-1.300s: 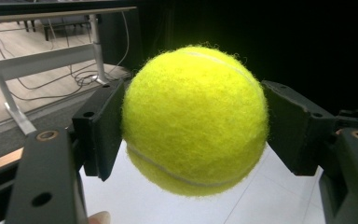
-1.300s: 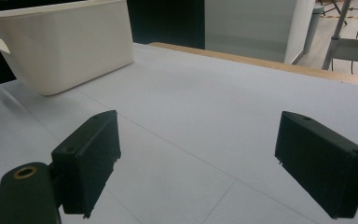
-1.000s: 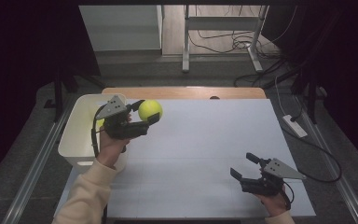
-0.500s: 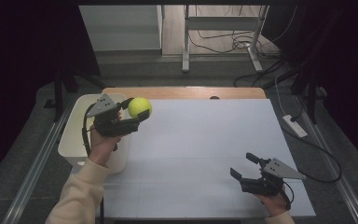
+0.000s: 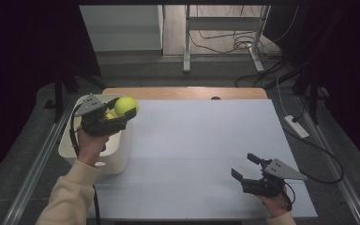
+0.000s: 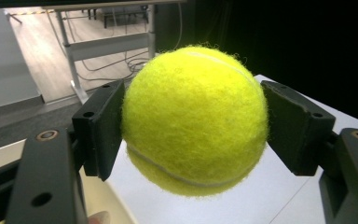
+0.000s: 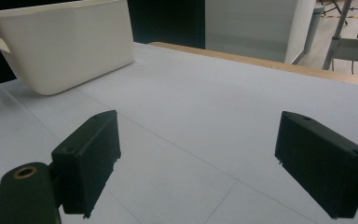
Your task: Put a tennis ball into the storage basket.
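Yellow tennis ball (image 5: 126, 106) is clamped between the left gripper (image 5: 122, 112) pads over the white bin's (image 5: 114, 165) right rim at the table's (image 5: 206, 154) left edge; releasing here, it probably clips that rim and rolls off; right gripper (image 5: 247, 168) gapes empty.

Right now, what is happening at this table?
A person works with a gripper in each hand. The left gripper is shut on a tennis ball and holds it above the near edge of the white bin, at the table's left side. Something yellow lies in the bin under the gripper. The right gripper rests open and empty near the table's front right.
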`<state>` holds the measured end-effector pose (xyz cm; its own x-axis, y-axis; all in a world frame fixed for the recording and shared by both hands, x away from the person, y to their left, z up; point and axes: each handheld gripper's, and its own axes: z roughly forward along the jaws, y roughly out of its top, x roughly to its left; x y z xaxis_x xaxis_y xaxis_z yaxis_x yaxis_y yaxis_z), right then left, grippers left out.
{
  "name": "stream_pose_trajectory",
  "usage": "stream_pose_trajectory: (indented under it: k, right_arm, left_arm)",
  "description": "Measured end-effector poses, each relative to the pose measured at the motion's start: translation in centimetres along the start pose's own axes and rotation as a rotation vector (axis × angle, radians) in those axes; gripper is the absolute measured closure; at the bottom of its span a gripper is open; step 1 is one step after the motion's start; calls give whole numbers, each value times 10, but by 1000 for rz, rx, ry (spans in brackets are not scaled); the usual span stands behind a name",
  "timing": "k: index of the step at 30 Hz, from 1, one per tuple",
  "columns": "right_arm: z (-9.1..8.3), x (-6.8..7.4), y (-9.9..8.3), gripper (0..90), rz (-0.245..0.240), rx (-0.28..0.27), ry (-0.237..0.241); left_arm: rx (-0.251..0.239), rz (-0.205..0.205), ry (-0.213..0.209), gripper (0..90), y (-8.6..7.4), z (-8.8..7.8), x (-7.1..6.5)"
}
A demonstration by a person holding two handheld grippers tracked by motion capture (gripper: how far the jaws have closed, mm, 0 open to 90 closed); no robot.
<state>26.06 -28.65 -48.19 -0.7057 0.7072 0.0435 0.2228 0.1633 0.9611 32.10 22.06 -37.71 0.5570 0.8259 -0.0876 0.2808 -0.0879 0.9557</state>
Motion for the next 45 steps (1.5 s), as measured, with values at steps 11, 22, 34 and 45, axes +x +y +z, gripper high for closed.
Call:
stream_pose_trajectory:
  k: [11,22,34,45]
  right_arm:
    - [0,0,0,138,0,-1,0]
    - [1,1,0,138,2,2,4]
    - [0,1,1,138,3,-1,7]
    - [1,1,0,138,4,0,6]
  left_arm:
    - [33,-20,69,269,-4,-9,16]
    - [76,-27,124,268,-7,-18,31]
    - [165,-61,198,268,-7,-16,48]
    - [263,-62,217,266,-5,-1,60]
